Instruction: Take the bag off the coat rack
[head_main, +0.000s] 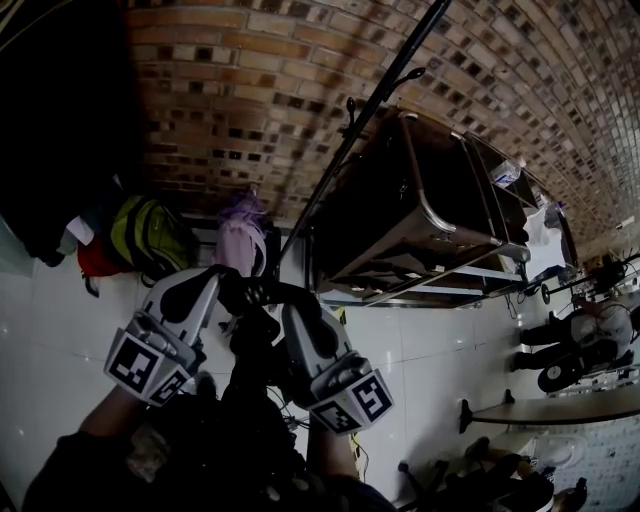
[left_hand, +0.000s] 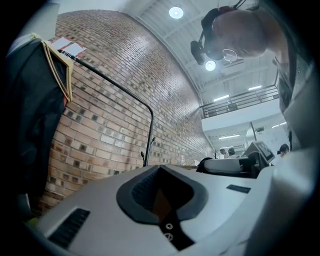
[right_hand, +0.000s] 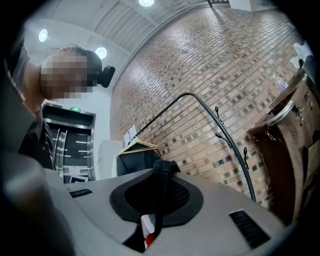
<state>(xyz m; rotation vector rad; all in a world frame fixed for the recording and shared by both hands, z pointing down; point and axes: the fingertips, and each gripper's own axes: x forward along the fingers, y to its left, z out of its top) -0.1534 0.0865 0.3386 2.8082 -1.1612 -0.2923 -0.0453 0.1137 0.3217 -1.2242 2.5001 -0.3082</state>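
Observation:
In the head view my two grippers sit close together low in the centre, over a black bag (head_main: 255, 350) that hangs below them. The right gripper (head_main: 290, 300) is shut on the bag's black strap (right_hand: 159, 200); a red-and-white tag (right_hand: 146, 227) shows in the pinch. My left gripper (head_main: 215, 280) has its jaws together beside that strap, and its own view shows nothing sticking out of the left gripper (left_hand: 159, 170). The black coat rack (head_main: 370, 110) rises past the grippers. Its curved pole and hooks stand against the brick wall as coat rack (left_hand: 150, 125) and coat rack (right_hand: 225, 135).
A metal-framed brown table (head_main: 430, 200) stands just right of the rack. Backpacks lean on the wall: yellow-green (head_main: 150, 235), pink (head_main: 240, 245), red (head_main: 98, 258). A dark garment on a wooden hanger (left_hand: 55, 65) hangs at the left. A desk edge (head_main: 560, 405) lies at right.

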